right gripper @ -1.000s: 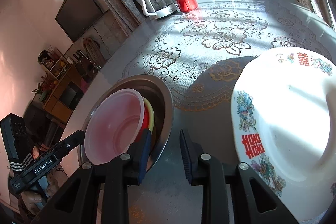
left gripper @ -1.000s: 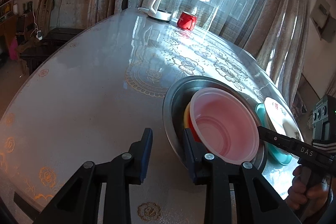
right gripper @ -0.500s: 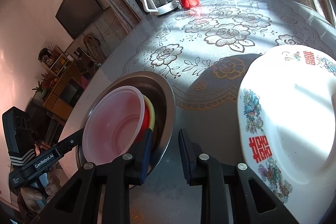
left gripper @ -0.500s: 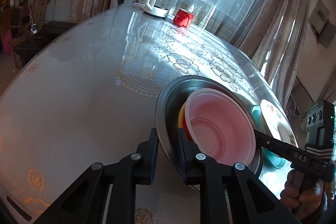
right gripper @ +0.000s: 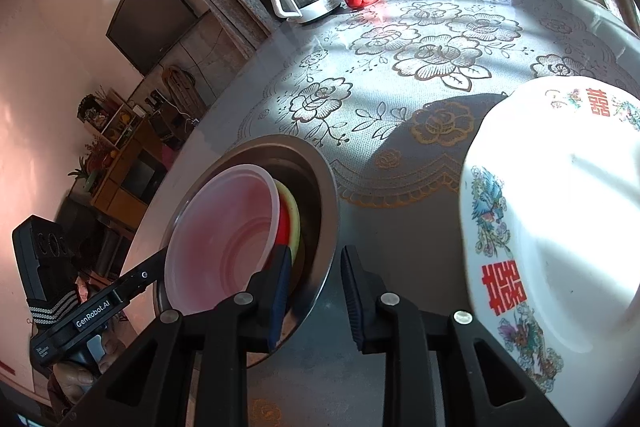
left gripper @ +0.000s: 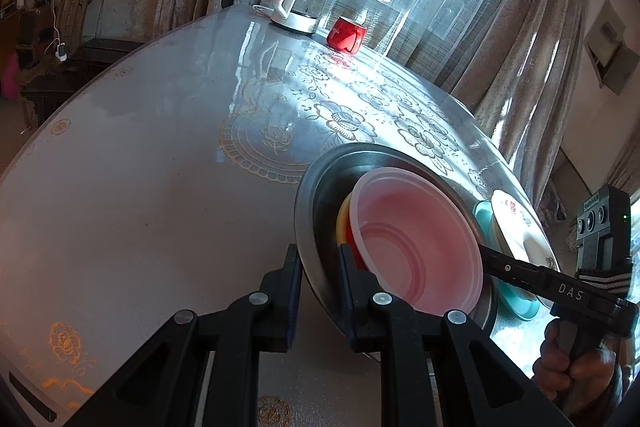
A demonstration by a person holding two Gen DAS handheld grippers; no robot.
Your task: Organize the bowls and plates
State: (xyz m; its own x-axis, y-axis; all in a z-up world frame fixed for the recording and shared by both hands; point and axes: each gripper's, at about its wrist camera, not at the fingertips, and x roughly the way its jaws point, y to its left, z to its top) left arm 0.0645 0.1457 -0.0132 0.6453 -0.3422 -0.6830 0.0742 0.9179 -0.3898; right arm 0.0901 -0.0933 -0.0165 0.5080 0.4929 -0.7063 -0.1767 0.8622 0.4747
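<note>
Nearest, the left gripper [left gripper: 318, 277] is clenched on the near-left rim of the round stainless-steel basin [left gripper: 320, 179], one jaw outside the wall and one inside. In the right-wrist view the right gripper [right gripper: 314, 281] straddles the basin's near-right rim, jaws narrow and seemingly pinching it, though contact is hard to confirm. So the basin lies between the two tongs, straight ahead of both, each hand equally close. Being round, it has no long axis; it opens upward, flat on the lace-patterned table [left gripper: 160, 147]. Nested inside are a translucent pink plastic bowl [left gripper: 416, 243] over red and yellow bowls. Just right sits a white floral porcelain plate [right gripper: 560, 207]. Far off stand a kettle and red mug.
</note>
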